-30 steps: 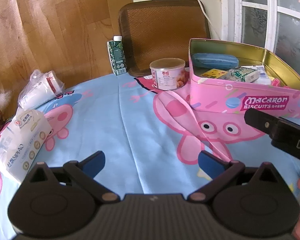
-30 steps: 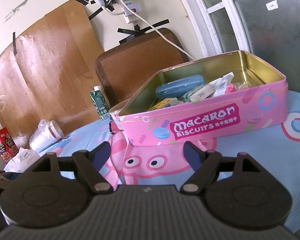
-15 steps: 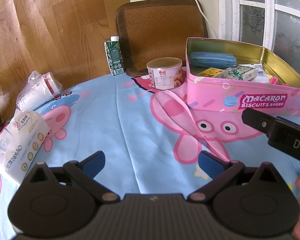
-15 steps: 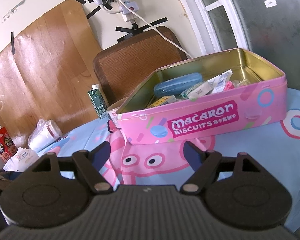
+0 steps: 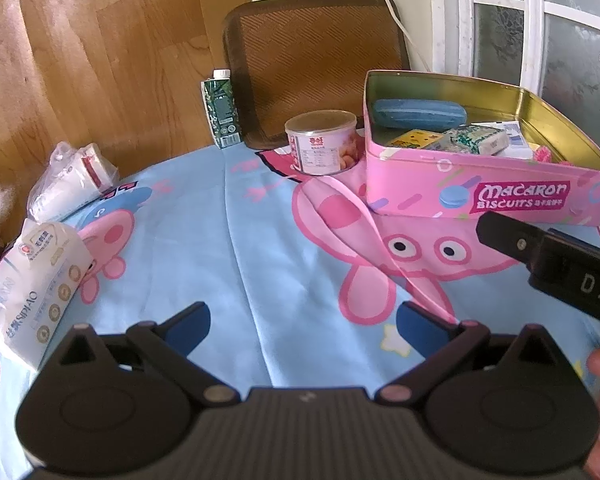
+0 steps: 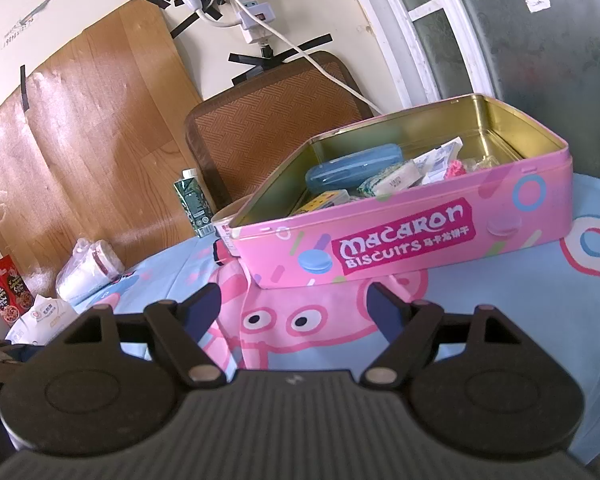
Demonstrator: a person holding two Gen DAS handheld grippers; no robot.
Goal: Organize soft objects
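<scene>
Currently nothing is held: the left hand-held gripper (image 5: 302,318) is spread wide over bare blue cloth, and the right hand-held gripper (image 6: 296,306) is likewise spread, aimed at the pink biscuit tin (image 6: 404,240).

Tin is open, on the far right of the surface (image 5: 236,240). A blue case (image 5: 418,114) and several small packets are already inside; what each packet is cannot be told.

Soft items left out, all at the far left edge:
- tissue pack (image 5: 36,292), lying flat, nearest the left hand-held gripper
- clear bag of white stuff (image 5: 70,184), just behind it, apart from it

A can (image 5: 322,142) stands close beside the tin's left wall; a green carton (image 5: 222,110) stands further back. Neither is judged part of the job.

Step judged: between picks, task part done, next target not yet approached.

Next move, as judged: left hand-held gripper to be swung left and lowered onto the tissue pack, closed across its narrow side, then carried right over the tin rim. The pack is squashy, so a firm mid-body grip is called for. The can is to be cleared on the way across.
</scene>
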